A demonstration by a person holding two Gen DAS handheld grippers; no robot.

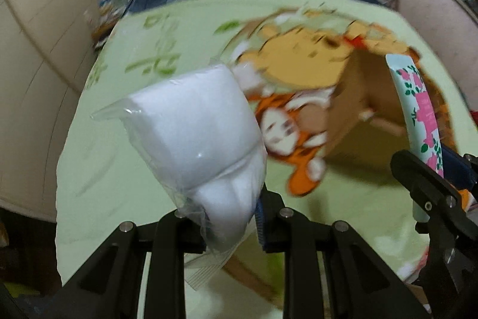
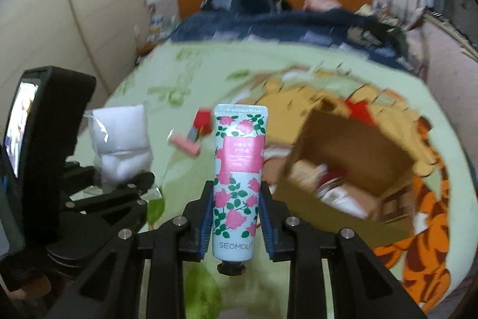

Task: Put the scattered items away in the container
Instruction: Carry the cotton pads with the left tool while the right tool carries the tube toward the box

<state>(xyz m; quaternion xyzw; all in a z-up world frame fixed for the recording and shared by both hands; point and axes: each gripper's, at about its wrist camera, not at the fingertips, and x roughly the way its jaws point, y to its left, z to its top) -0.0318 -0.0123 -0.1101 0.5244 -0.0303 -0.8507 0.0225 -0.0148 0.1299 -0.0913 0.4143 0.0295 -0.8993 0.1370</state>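
The left tool is clamped on a clear bag of white cotton pads, held above the bed. The right tool grips a rose-printed hand cream tube (cap end nearest the camera). Only the right wrist view shows items inside the open cardboard box and a pink stick lying on the bedspread.

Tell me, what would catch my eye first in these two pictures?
Probably the rose-printed cream tube, held upright in the right gripper above the bed. Left of it, the left gripper pinches a white pack in clear plastic. Behind them an open cardboard box lies on the green cartoon blanket.
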